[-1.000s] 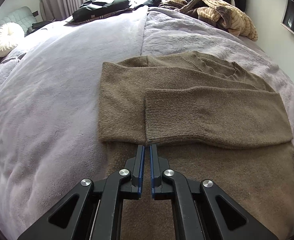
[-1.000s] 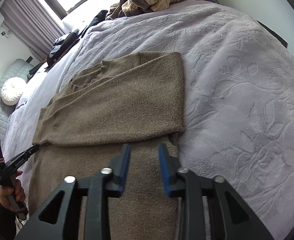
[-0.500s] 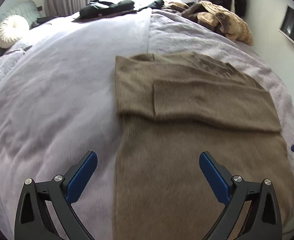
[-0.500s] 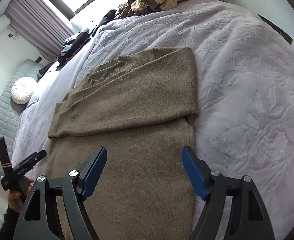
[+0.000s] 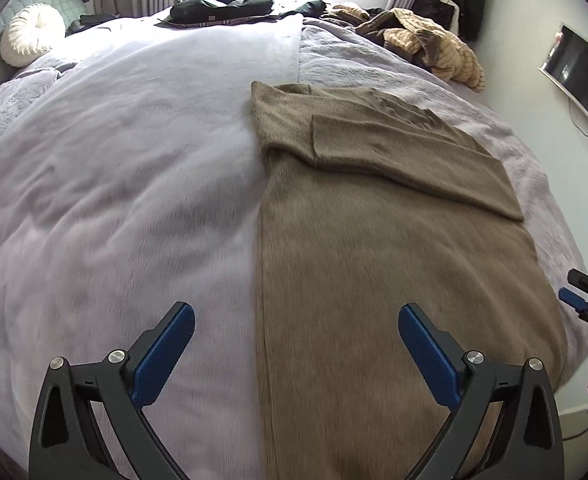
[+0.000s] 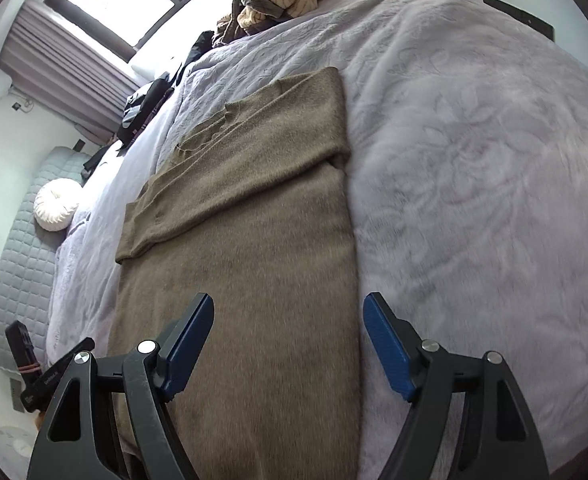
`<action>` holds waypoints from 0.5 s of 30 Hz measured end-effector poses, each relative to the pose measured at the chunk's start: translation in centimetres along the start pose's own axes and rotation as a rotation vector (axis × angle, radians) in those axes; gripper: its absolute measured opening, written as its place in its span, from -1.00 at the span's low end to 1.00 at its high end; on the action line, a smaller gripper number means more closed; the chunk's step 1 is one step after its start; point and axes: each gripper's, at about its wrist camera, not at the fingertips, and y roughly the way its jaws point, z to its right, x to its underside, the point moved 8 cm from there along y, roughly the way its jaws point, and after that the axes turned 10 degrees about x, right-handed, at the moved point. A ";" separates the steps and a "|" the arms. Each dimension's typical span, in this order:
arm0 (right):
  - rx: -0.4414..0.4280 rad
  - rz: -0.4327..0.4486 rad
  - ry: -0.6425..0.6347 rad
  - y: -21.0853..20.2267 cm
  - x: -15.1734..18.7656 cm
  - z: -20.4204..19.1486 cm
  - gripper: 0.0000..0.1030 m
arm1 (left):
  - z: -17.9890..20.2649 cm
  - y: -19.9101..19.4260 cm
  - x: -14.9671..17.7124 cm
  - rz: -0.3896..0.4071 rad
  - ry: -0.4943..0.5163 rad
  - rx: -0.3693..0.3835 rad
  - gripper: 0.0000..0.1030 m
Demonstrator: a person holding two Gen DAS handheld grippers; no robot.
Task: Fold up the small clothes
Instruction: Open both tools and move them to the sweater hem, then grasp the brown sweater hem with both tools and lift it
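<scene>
Both tools, left tool [image 5: 296, 338] and right tool [image 6: 288, 330], hang wide open and empty over the brown sweater [image 5: 374, 240], sleeves folded, lying mid-bed [image 5: 113, 160]. Grabbing one layer at the hem would probably skew the fold.

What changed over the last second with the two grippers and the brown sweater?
Both grippers opened and drew back toward the sweater's hem. A second ago the left gripper was nearly shut at the folded sleeve's cuff edge and the right gripper was narrow; now both are wide open and hold nothing. The brown sweater stayed flat on the lilac bed cover, sleeves folded across its chest.
</scene>
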 end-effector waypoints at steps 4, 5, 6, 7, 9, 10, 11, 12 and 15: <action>-0.033 -0.002 0.028 -1.1 2.3 1.3 0.55 | 0.2 -1.3 2.5 -0.013 -0.004 0.055 0.98; -0.045 -0.001 0.032 -1.4 2.8 1.5 0.55 | 0.4 -1.6 3.2 -0.016 -0.004 0.068 0.98; -0.062 -0.001 0.034 -1.7 3.4 1.6 0.55 | 0.5 -1.8 3.7 -0.019 -0.004 0.078 0.98; -0.078 -0.003 0.035 -1.9 4.0 1.8 0.55 | 0.6 -2.0 4.5 -0.027 -0.003 0.098 0.98; -0.112 -0.012 0.028 -2.3 5.2 1.9 0.55 | 1.0 -2.2 5.6 -0.043 -0.008 0.130 0.98; -0.126 -0.017 0.024 -2.5 5.8 1.9 0.55 | 1.2 -2.2 6.4 -0.058 -0.019 0.155 0.98; -0.140 -0.020 0.020 -2.8 6.3 1.9 0.55 | 1.3 -2.3 7.0 -0.067 -0.027 0.170 0.98; -0.157 -0.021 0.017 -3.0 6.9 1.9 0.55 | 1.4 -2.3 7.5 -0.075 -0.036 0.185 0.98; -0.211 -0.032 0.014 -3.6 8.5 1.9 0.55 | 2.3 -2.2 9.2 -0.108 -0.044 0.248 0.98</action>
